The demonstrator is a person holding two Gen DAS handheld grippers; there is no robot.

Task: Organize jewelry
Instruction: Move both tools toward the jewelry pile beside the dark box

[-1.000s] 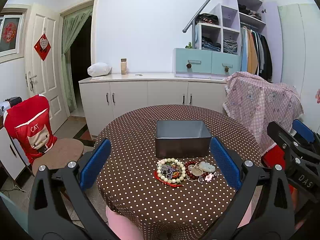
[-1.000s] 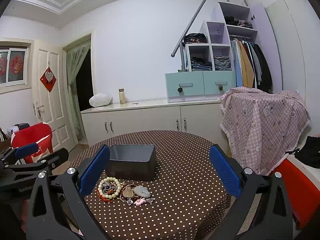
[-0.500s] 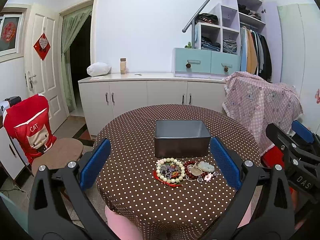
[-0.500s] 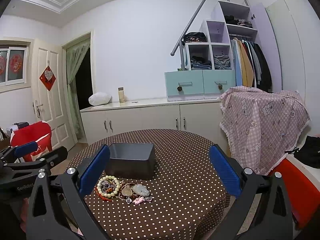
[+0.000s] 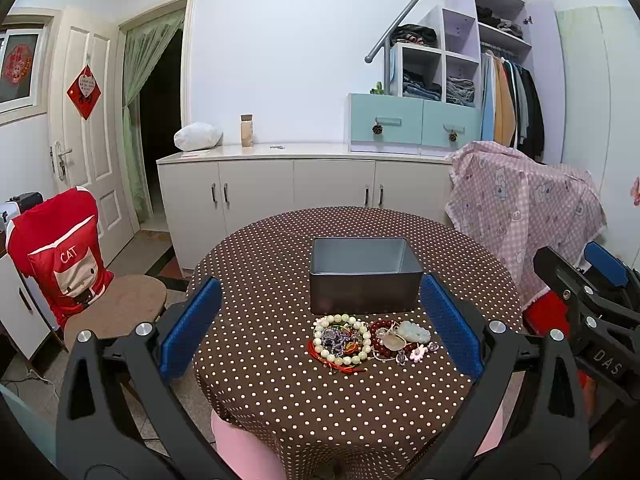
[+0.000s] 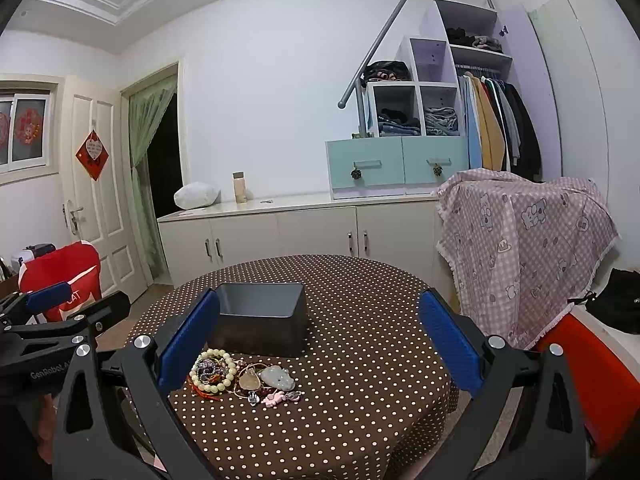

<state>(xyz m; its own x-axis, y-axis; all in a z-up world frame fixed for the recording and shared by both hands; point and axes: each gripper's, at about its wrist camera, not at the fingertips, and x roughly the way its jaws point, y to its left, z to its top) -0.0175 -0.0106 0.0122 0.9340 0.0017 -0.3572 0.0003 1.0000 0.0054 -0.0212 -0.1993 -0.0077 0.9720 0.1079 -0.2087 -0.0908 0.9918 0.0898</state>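
A heap of jewelry (image 5: 370,342) lies on the brown dotted round table (image 5: 280,392): a pale bead bracelet (image 5: 342,340), dark red beads, a pale green carved pendant (image 5: 414,332) and small charms. Behind it stands an open dark grey metal box (image 5: 364,274). My left gripper (image 5: 320,326) hangs open above the near table edge, fingers either side of the heap, holding nothing. In the right wrist view the jewelry heap (image 6: 244,378) and the grey box (image 6: 260,318) sit left of centre. My right gripper (image 6: 316,344) is open and empty, to the right of them.
A red-covered chair (image 5: 60,256) stands left of the table, and a pink checked cloth (image 5: 520,208) drapes something at the right. White cabinets (image 5: 296,192) line the wall behind. Something pink (image 5: 248,452) shows below the near table edge.
Both views have shifted only slightly; the right view has drifted a little so the box and jewelry sit marginally lower left. Both grippers stay open.
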